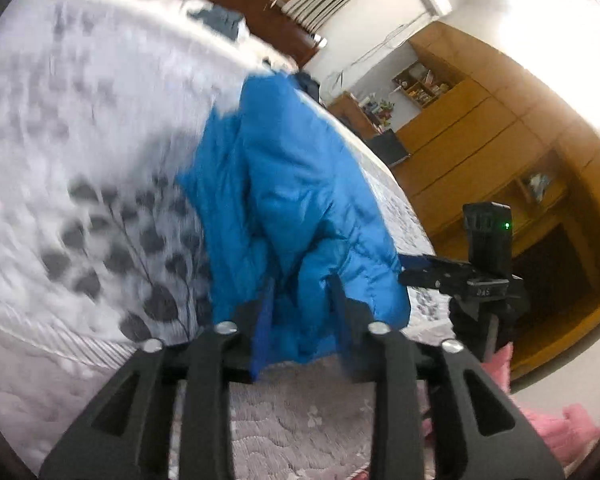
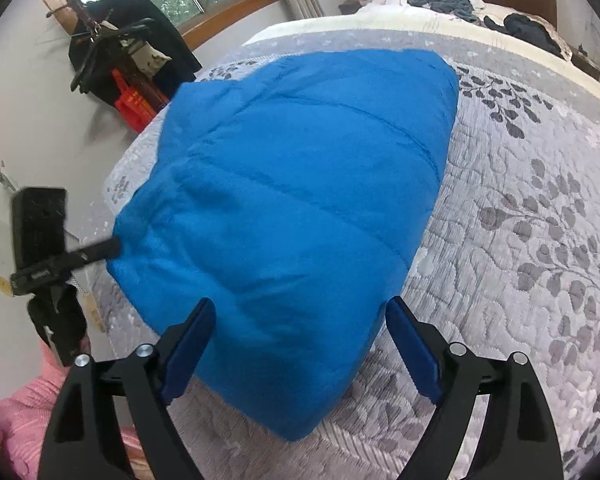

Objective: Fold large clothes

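Observation:
A puffy blue quilted jacket (image 2: 300,184) lies folded over on the bed's grey leaf-patterned quilt (image 2: 520,240), near the bed's edge. My right gripper (image 2: 302,308) is open wide, its blue-padded fingers straddling the jacket's near end without pinching it. In the left wrist view, bunched jacket fabric (image 1: 284,200) runs up from between the fingers of my left gripper (image 1: 302,300), which is shut on it. The right wrist view shows the left gripper (image 2: 100,250) at the jacket's left edge. The right gripper (image 1: 420,274) appears beside the jacket in the left wrist view.
Dark clothes (image 2: 516,28) lie near the headboard. A coat rack with dark garments (image 2: 112,40) and a red crate (image 2: 134,102) stand by the window wall. Wooden cabinets (image 1: 500,140) line the other side. Pink fabric (image 2: 16,412) sits at the bed's near edge.

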`<state>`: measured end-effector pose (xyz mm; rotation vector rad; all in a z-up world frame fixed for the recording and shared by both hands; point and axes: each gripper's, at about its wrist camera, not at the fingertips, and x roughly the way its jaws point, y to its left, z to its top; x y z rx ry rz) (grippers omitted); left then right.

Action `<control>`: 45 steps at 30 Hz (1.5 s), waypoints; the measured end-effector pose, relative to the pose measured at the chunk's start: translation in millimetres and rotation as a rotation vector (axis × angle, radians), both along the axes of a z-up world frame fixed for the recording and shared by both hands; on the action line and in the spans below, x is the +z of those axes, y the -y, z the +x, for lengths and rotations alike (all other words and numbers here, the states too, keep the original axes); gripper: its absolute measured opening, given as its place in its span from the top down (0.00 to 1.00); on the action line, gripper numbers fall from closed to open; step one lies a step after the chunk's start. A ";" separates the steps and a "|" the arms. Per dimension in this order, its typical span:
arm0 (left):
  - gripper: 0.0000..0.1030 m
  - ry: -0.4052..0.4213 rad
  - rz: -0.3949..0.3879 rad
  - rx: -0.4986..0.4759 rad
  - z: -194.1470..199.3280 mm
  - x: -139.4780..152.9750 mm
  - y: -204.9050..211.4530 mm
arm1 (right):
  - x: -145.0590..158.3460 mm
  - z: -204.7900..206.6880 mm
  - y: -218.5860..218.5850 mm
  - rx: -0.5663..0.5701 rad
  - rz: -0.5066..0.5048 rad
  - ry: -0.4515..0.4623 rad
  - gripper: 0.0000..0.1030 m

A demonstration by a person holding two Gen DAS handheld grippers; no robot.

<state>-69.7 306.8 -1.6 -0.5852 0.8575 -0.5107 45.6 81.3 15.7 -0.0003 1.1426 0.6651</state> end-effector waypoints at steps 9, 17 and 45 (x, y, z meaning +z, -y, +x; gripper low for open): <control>0.61 0.072 0.208 0.005 8.1 23.0 25.3 | 1.4 -9.4 0.2 -0.024 -0.059 0.024 0.15; 0.56 -0.035 0.261 -0.003 22.0 -3.7 24.8 | -7.5 -6.4 -4.9 -0.012 -0.068 0.004 0.15; 0.48 -0.034 0.237 0.011 44.6 27.7 25.9 | -4.4 -10.5 -5.1 0.008 -0.079 0.070 0.14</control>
